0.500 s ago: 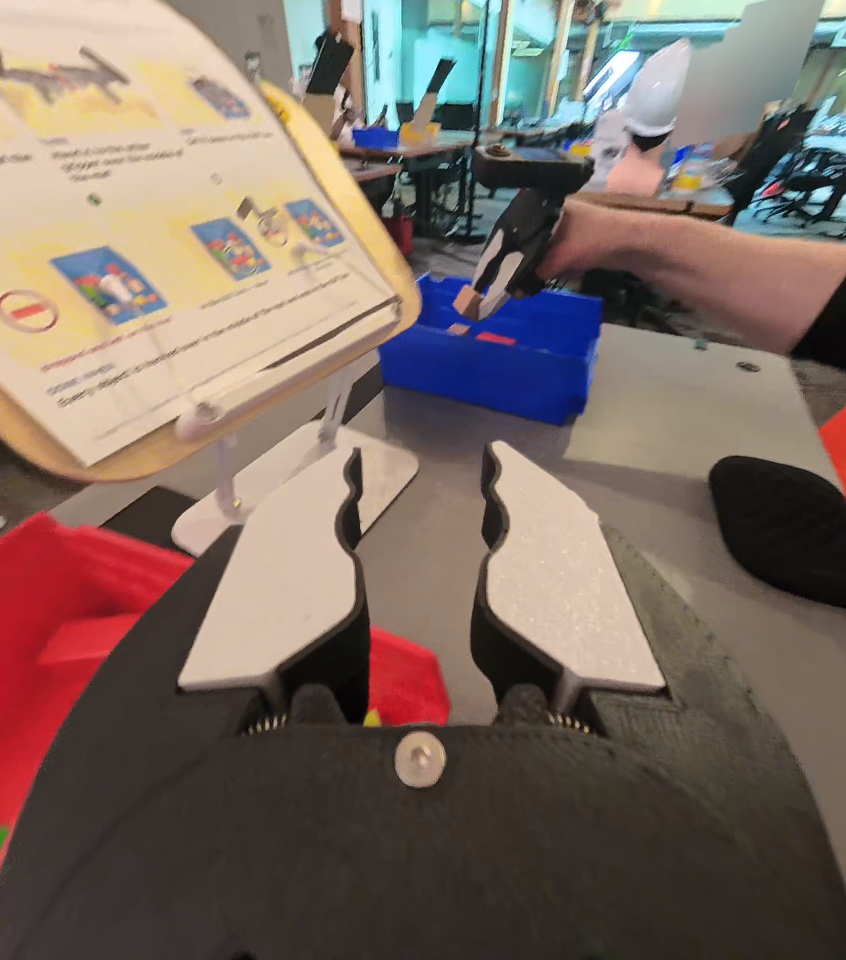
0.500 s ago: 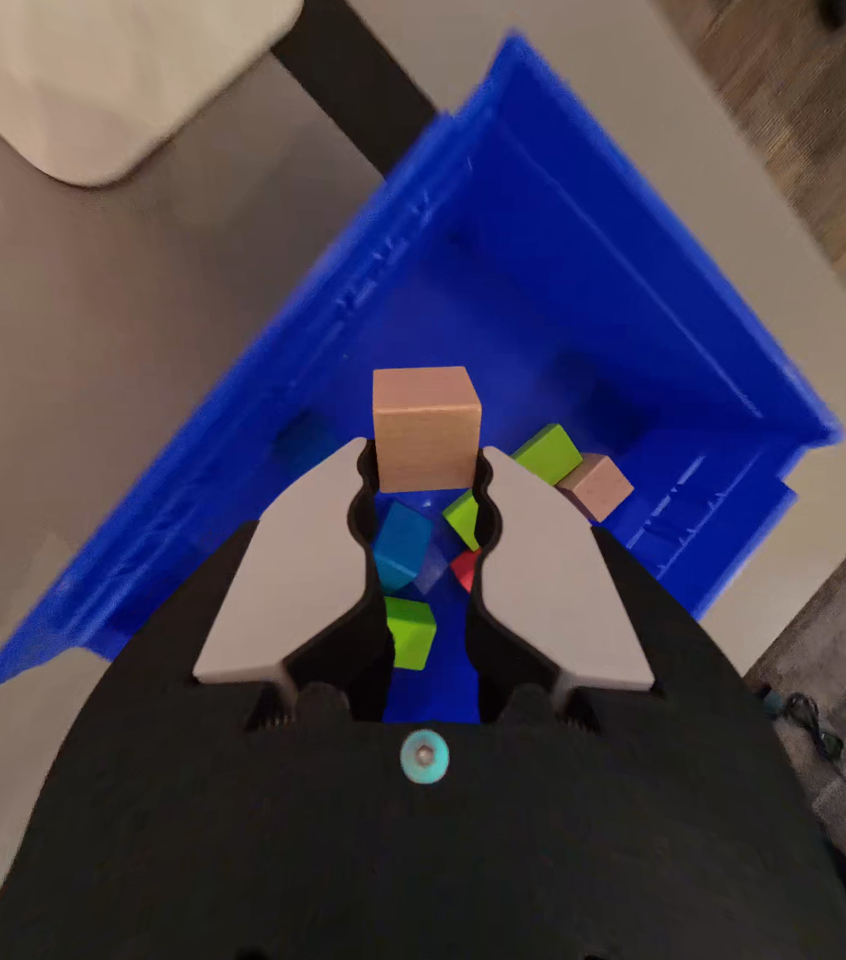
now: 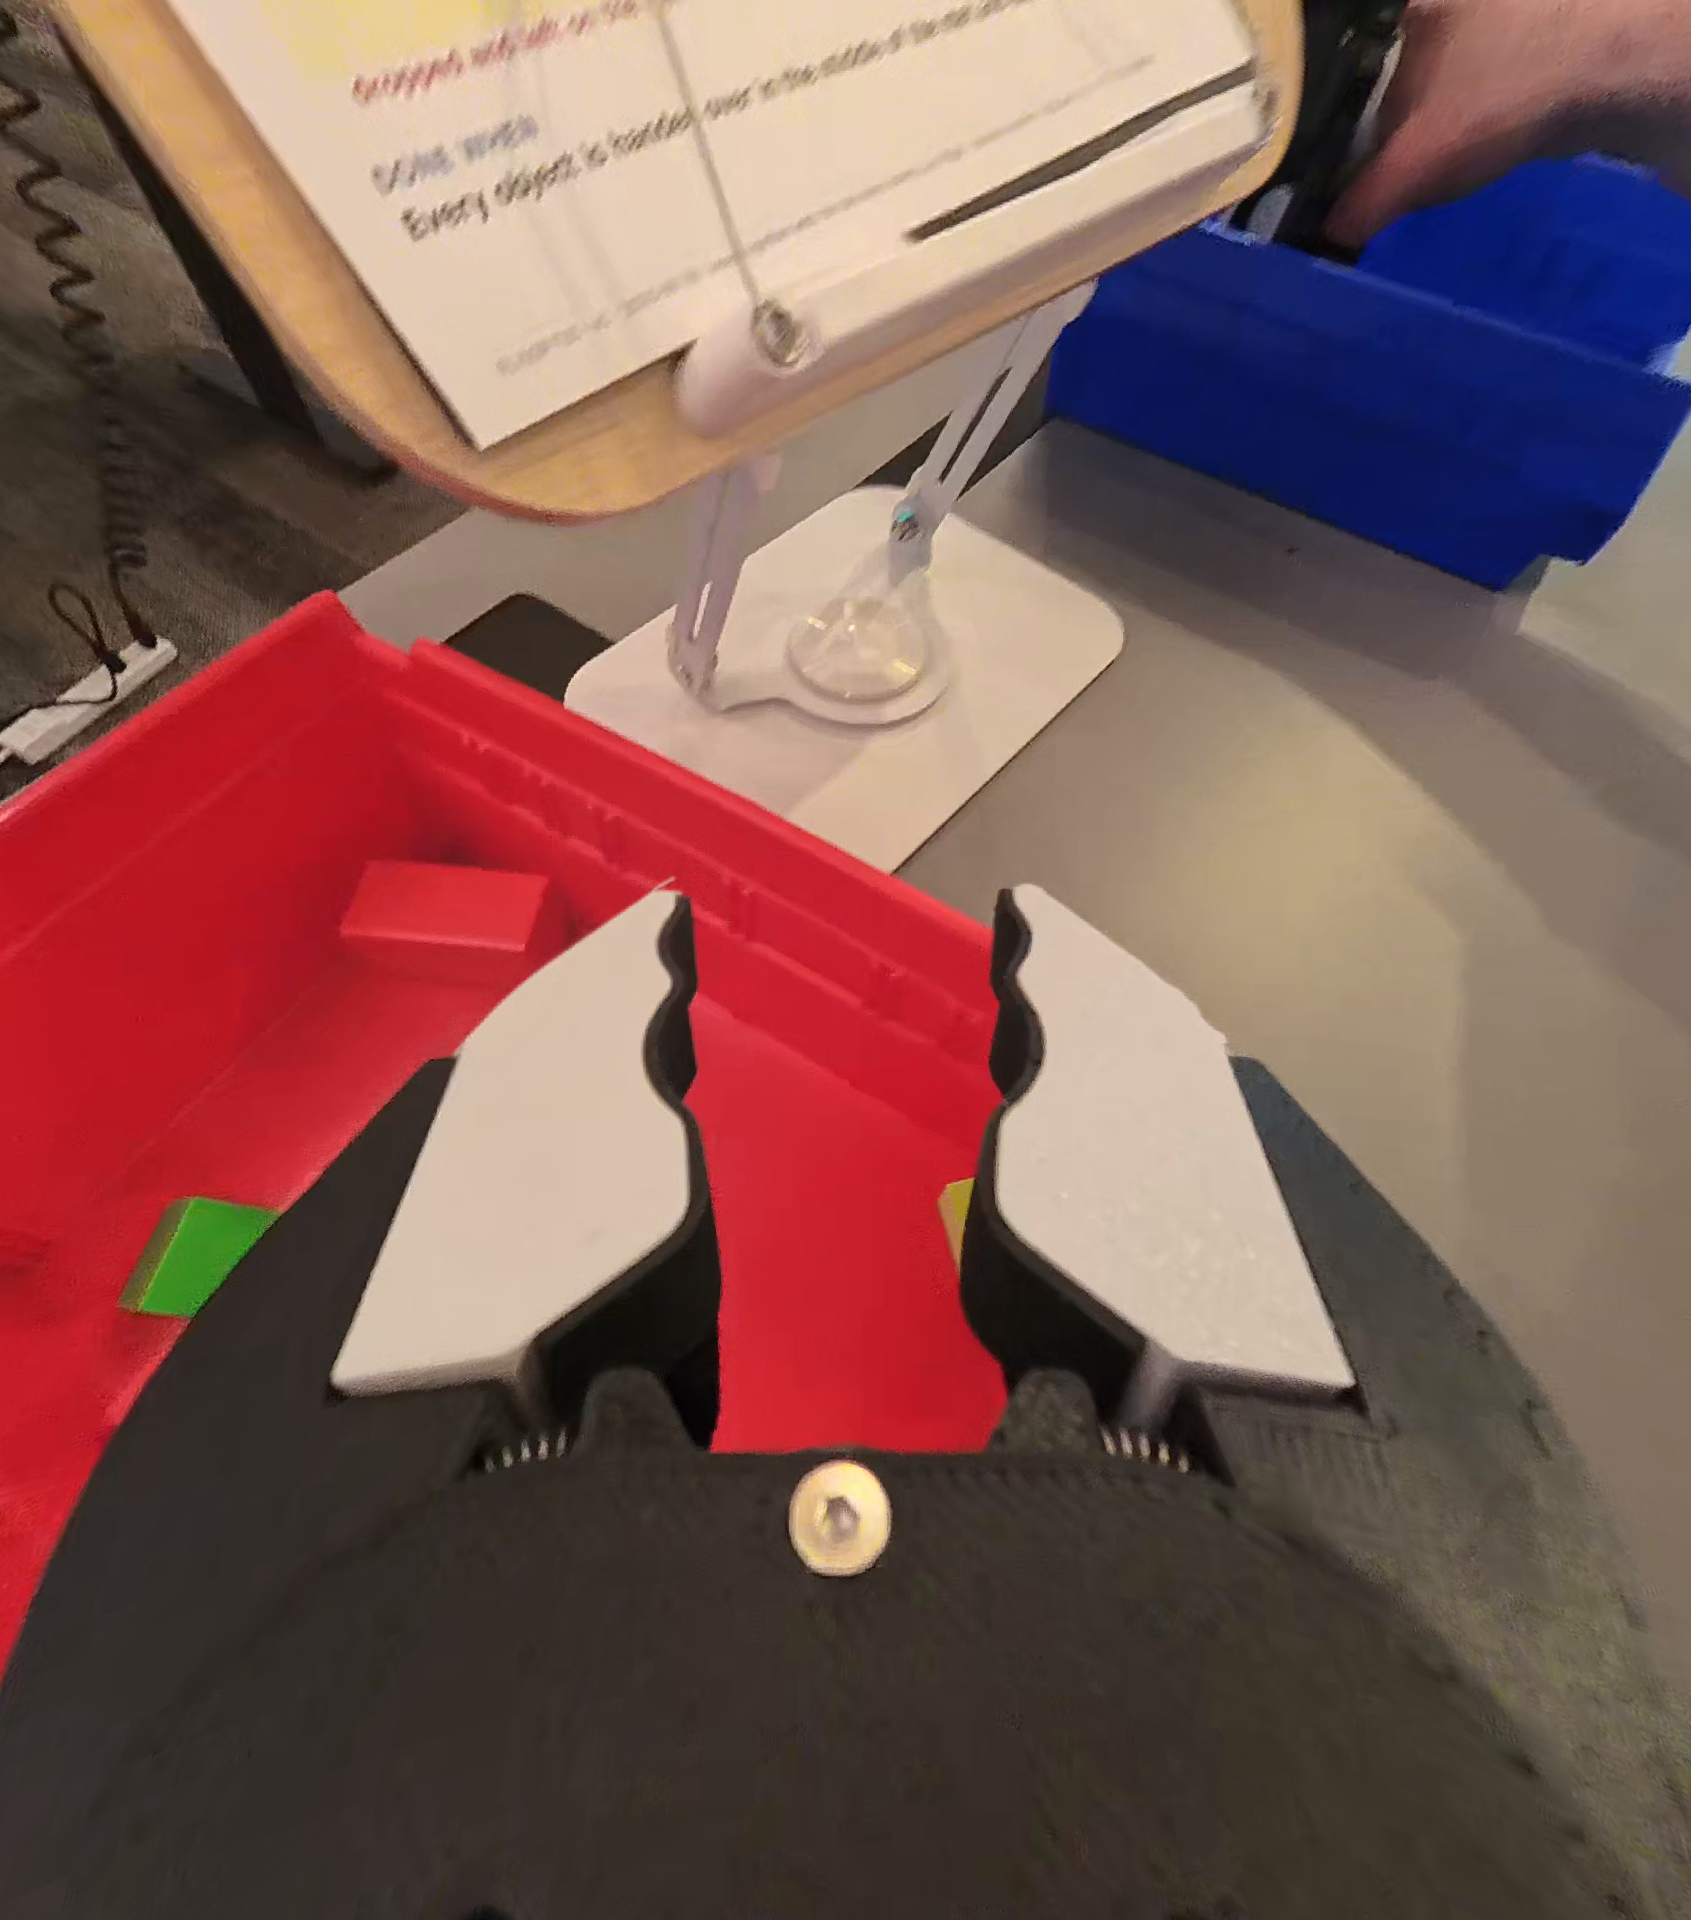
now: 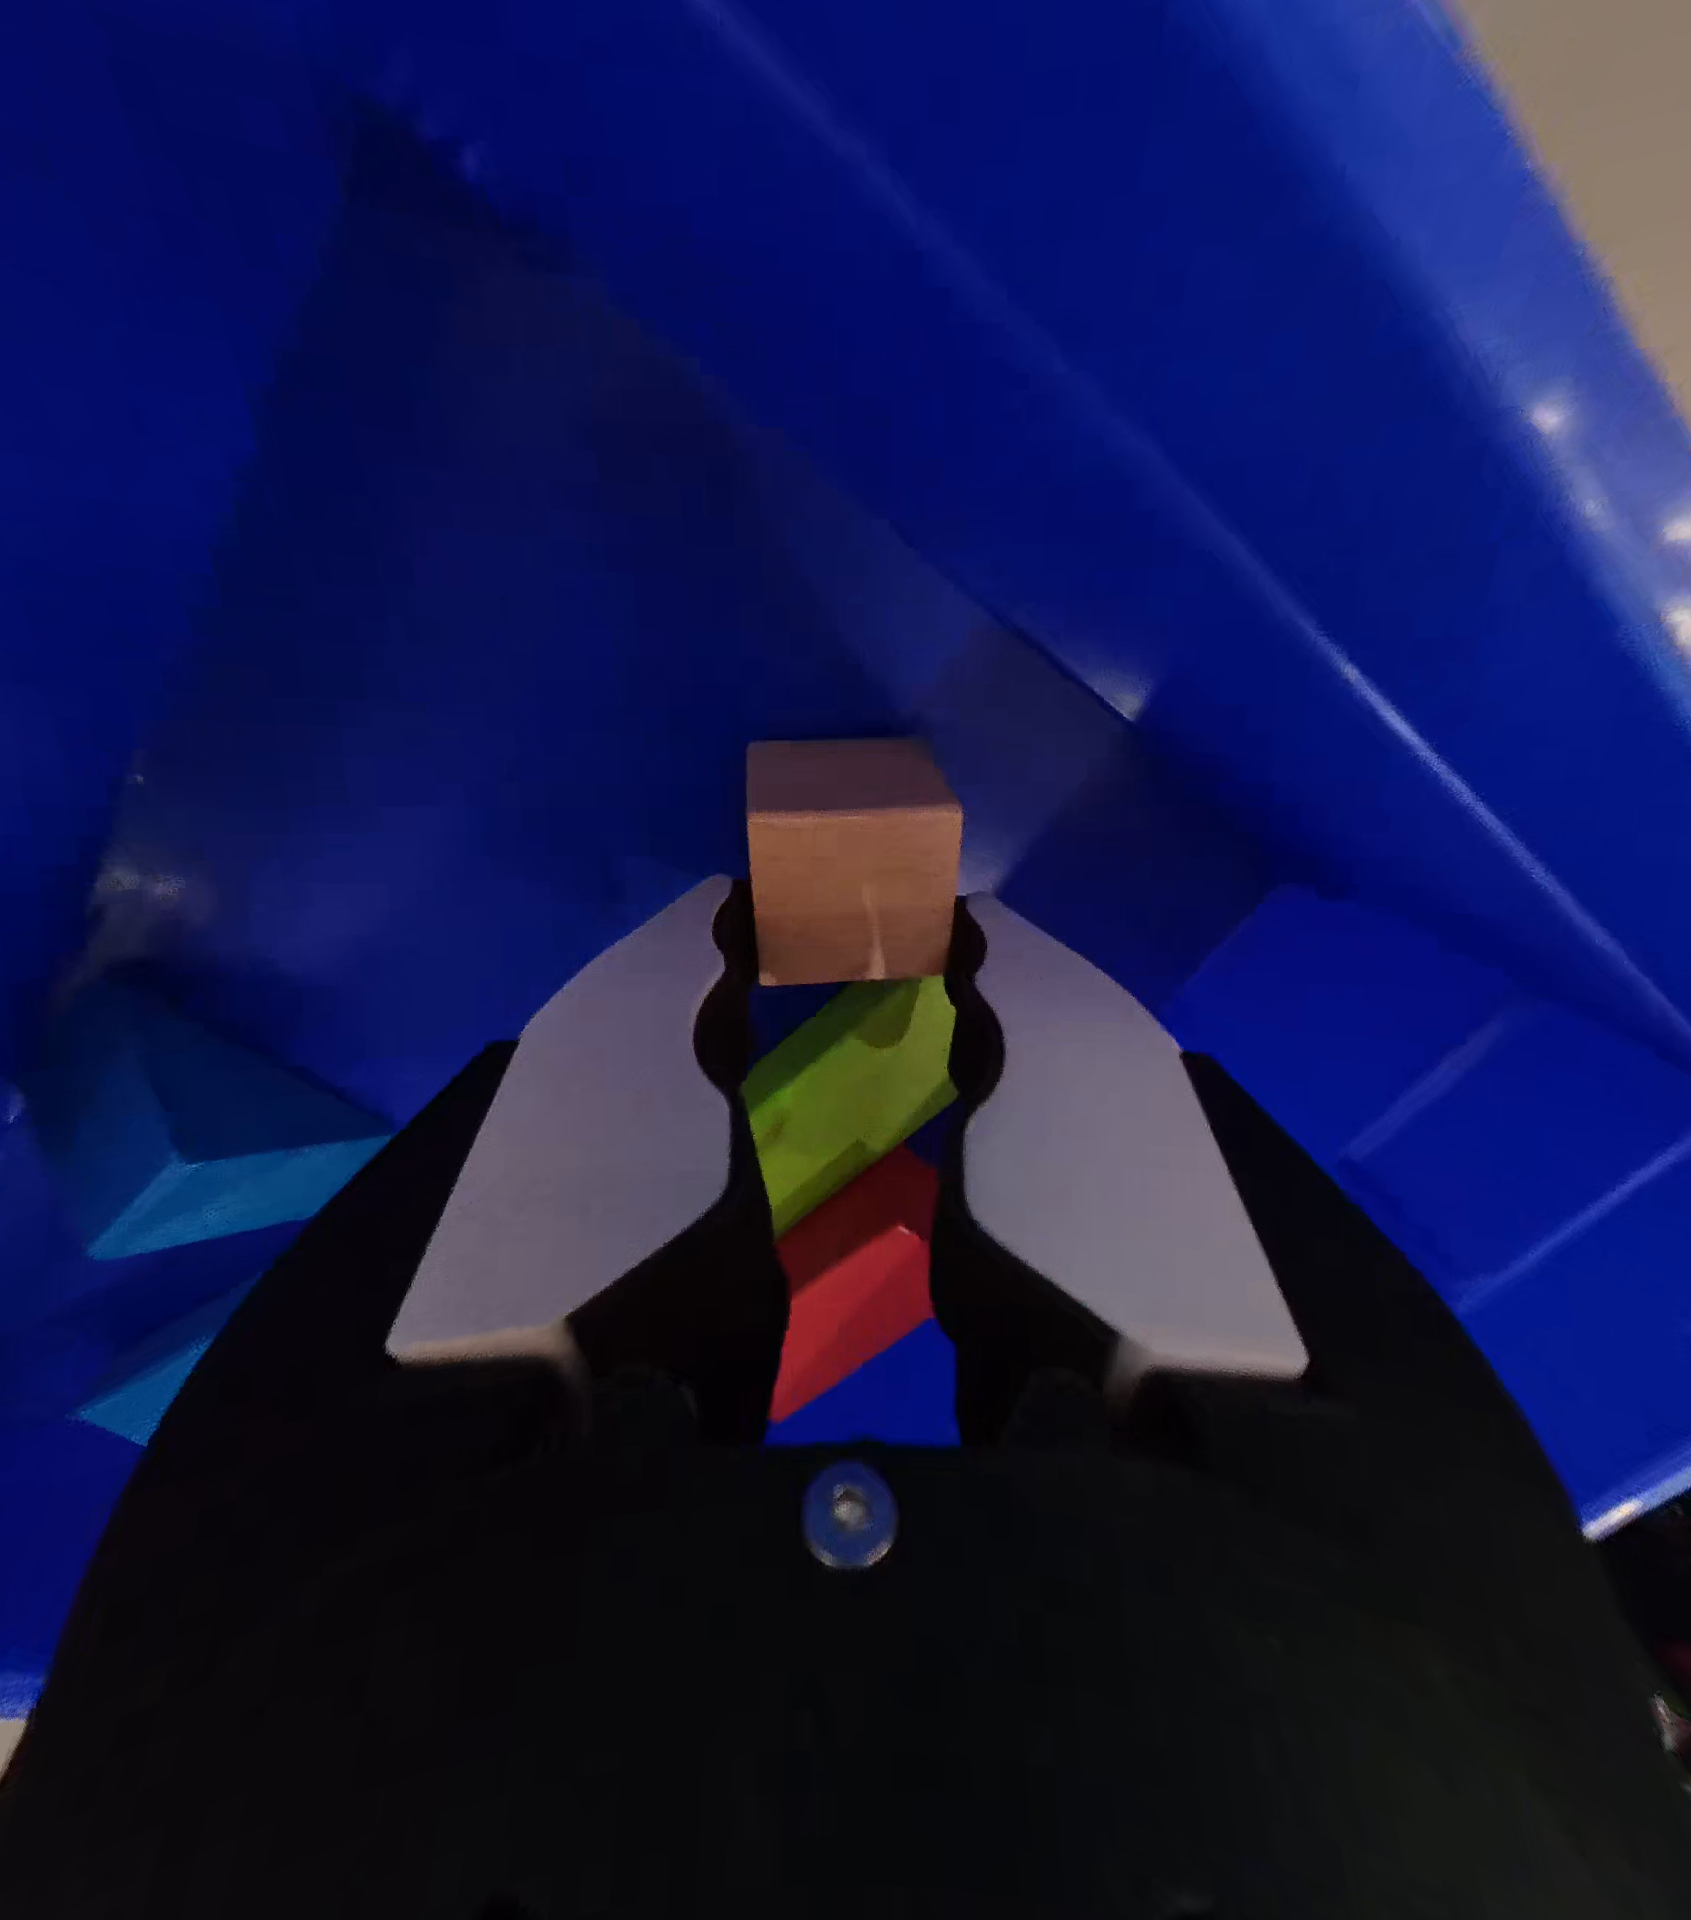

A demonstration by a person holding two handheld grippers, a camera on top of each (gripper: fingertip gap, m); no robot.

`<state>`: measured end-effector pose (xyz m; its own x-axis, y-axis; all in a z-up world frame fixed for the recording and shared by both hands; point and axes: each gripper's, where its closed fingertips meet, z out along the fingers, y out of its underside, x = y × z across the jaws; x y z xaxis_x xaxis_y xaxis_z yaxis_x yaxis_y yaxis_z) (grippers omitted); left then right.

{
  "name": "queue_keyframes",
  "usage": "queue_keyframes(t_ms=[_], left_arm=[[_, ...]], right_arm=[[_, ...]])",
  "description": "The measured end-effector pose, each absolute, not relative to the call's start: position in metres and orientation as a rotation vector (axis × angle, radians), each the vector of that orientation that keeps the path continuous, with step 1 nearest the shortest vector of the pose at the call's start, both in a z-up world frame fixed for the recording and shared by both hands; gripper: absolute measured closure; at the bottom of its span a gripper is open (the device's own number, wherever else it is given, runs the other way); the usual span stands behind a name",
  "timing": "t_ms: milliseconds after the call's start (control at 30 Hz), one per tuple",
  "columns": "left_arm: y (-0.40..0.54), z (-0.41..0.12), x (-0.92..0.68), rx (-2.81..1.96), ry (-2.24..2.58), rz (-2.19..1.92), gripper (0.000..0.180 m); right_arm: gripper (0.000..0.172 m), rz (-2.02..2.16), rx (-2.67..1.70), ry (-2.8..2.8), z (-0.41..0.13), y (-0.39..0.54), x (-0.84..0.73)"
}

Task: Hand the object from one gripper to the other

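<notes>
In the right wrist view my right gripper [image 4: 853, 914] is shut on a plain wooden cube [image 4: 851, 868], both pads pressed on its sides, low inside the blue bin [image 4: 1236, 468]. Under it lie a green block [image 4: 851, 1091], a red block [image 4: 856, 1288] and a light blue block [image 4: 197, 1164]. In the left wrist view my left gripper [image 3: 841, 935] is open and empty above the red bin [image 3: 197, 831], which holds a red block [image 3: 446, 914] and a green block [image 3: 192, 1252]. The hand [image 3: 1568, 94] with the right gripper shows at the top right, over the blue bin [image 3: 1340, 395].
A wooden board with an instruction sheet [image 3: 716, 187] stands on a white base [image 3: 872, 686] between the two bins on the grey table [image 3: 1392, 883]. A coiled black cable [image 3: 62, 260] and a white plug strip [image 3: 82, 696] lie on the floor at left. There is about 55 centimeters between the tips of the two grippers. The white base [image 3: 872, 686] is about 25 centimeters from my left fingertips and 35 centimeters from my right.
My left gripper has opened wider and swung down and left over the red bin. My right gripper has sunk deeper into the blue bin, still gripping the wooden cube.
</notes>
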<state>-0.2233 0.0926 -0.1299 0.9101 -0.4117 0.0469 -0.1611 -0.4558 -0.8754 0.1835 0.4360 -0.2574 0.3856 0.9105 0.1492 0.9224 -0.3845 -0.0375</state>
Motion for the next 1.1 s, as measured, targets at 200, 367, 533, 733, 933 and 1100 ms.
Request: queue_keyframes(t_ms=[200, 367, 533, 733, 933, 1100], left_arm=[[0.121, -0.168, -0.259, -2.216, 0.404, -0.113, 0.116], [0.152, -0.202, -0.299, -2.369, 0.478, 0.152, 0.111], [0.179, -0.242, -0.309, -2.487, 0.547, 0.091, 0.091], [0.196, -0.257, -0.315, -2.522, 0.553, 0.110, 0.107], [0.190, -0.254, -0.316, -2.520, 0.468, 0.106, 0.112], [0.161, -0.198, -0.308, -2.355, 0.324, 0.059, 0.112]], right_arm=[[0.119, -0.173, -2.513, -1.654, -0.254, 0.438, 0.181], [0.116, -0.140, -2.422, -1.631, -0.233, 0.428, 0.178], [0.118, -0.122, -2.323, -1.633, -0.213, 0.409, 0.178], [0.121, -0.100, -2.254, -1.648, -0.199, 0.389, 0.183], [0.124, 0.012, -2.150, -1.592, -0.168, 0.368, 0.177], [0.117, 0.291, -1.875, -1.576, -0.105, 0.302, 0.139]])
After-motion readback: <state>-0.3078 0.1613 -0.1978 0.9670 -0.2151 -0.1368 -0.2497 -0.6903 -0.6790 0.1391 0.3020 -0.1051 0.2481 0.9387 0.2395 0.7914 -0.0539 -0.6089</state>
